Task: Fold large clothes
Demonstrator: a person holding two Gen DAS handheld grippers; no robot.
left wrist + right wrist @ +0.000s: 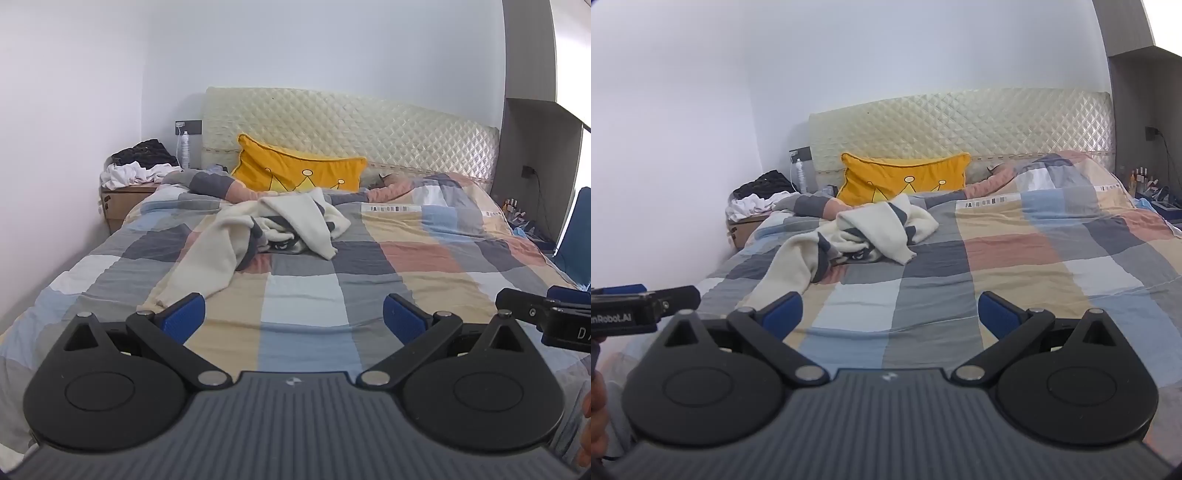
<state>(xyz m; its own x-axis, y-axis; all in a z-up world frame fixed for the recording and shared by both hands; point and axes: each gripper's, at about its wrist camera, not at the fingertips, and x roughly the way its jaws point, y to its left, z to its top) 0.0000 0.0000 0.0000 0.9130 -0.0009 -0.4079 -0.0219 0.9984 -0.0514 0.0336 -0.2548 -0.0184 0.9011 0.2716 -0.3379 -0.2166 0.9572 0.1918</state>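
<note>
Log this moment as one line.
left gripper: open, empty | right gripper: open, empty | cream sweater: crumpled on bed, untouched

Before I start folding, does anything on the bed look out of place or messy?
Only the cream garment: it lies crumpled in a heap on the checked duvet, one part trailing toward the camera. Nothing looks spilled or damaged.

I see a cream garment [236, 236], soft fleecy knit cloth, matt. Checked duvet [303, 295]: woven cotton-like cloth, matt, lightly creased. Headboard [369, 125]: quilted, glossy sheen. Yellow cushion [295, 170]: smooth cloth. My left gripper [293, 317]: matt black plastic, textured blue pads [184, 317], shiny metal pins, ribbed grey housing.
</note>
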